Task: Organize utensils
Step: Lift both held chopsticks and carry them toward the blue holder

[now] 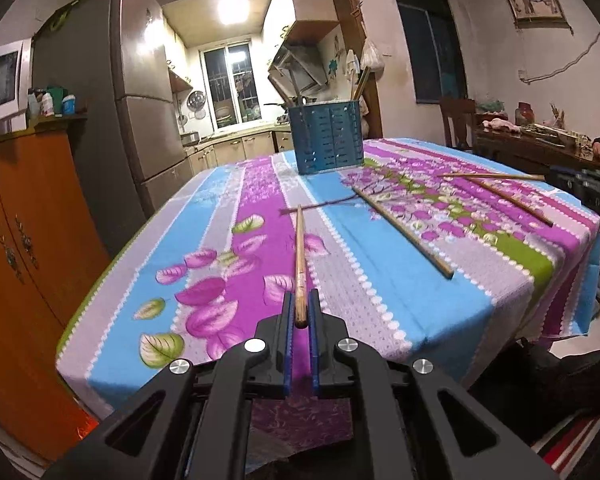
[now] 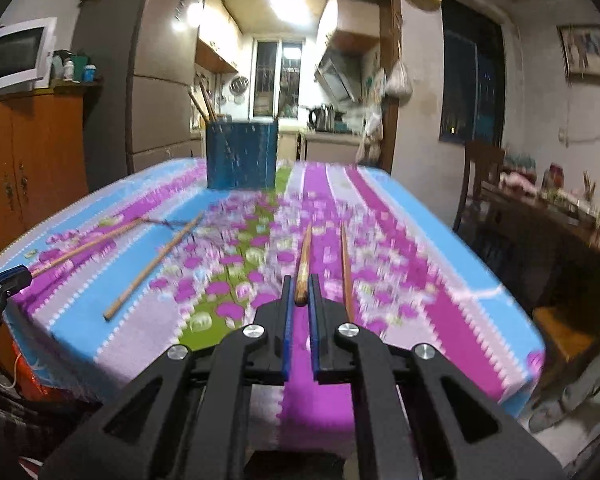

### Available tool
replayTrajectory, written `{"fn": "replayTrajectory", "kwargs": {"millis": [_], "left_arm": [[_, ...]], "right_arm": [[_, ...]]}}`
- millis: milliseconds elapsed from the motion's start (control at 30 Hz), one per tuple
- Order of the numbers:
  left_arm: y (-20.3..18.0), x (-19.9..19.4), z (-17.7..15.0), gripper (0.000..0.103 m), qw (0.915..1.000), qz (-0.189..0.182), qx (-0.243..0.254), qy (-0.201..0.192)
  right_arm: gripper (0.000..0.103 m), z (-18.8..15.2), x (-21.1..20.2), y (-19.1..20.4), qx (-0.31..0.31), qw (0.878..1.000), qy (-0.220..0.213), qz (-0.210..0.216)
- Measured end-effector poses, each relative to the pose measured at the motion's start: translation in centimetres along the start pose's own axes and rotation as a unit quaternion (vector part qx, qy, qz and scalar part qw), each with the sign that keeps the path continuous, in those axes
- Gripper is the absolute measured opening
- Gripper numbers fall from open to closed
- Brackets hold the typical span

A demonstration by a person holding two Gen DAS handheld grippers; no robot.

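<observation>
My left gripper (image 1: 300, 300) is shut on the thick end of a wooden chopstick (image 1: 299, 252) that points forward over the flowered tablecloth (image 1: 380, 304). A blue slotted utensil holder (image 1: 328, 138) stands at the far side with some utensils in it. One loose chopstick (image 1: 400, 228) lies in the middle, and two more (image 1: 500, 190) lie at the right. My right gripper (image 2: 300, 286) is shut on another chopstick (image 2: 305, 256), lifted off the cloth. A loose chopstick (image 2: 346, 272) lies just to its right. The left gripper (image 2: 18, 274) shows at the left edge of the right wrist view, which is blurred.
An orange wooden cabinet (image 1: 24, 240) with a microwave (image 1: 0, 80) on it stands left of the table, beside a grey fridge (image 1: 112, 92). A wooden chair (image 1: 458, 120) and a cluttered side table (image 1: 540, 136) stand at the right. The table edge drops off close in front.
</observation>
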State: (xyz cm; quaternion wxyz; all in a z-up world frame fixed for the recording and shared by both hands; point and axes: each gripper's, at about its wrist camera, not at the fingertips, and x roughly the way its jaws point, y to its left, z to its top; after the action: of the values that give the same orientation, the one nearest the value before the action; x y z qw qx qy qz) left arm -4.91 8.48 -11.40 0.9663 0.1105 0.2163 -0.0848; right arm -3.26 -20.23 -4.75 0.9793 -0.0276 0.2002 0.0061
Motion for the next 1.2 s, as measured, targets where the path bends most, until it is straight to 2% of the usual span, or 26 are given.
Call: {"fn": "replayTrajectory", "kwargs": {"millis": [233,367,533,700,900,1200], "left_arm": [[1.1,-2.2,4.0,0.008,0.9997,-0.010,-0.003,-0.022],[1.8,-3.0,7.0,0.008,0.9994,-0.017,-0.005,-0.029],[2.8,-3.3,11.5,0.008,0.9985,-0.042,-0.006,-0.034],[4.3,-1.7,15.6,0.008,0.9970,-0.070,-0.025,-0.021],[5.1,1.2,20.0,0.008,0.9967,-0.076,-0.026,-0.014],[5.8,5.6,24.1,0.008,0.9935,-0.105,-0.042,0.014]], "right_arm": [[0.005,4.8,-1.5,-0.9,-0.030,0.998,-0.049,0.024],[0.005,7.5,-1.2,-1.6,-0.036,0.997,-0.062,0.039],[0.005,11.1,0.1,-2.6,-0.043,0.995,-0.060,0.063],[0.005,14.3,1.4,-2.8,-0.047,0.994,-0.055,0.079],[0.005,17.3,3.6,-3.4,-0.043,0.994,-0.036,0.095],[0.005,20.8,5.5,-4.2,-0.017,0.993,-0.019,0.118]]}}
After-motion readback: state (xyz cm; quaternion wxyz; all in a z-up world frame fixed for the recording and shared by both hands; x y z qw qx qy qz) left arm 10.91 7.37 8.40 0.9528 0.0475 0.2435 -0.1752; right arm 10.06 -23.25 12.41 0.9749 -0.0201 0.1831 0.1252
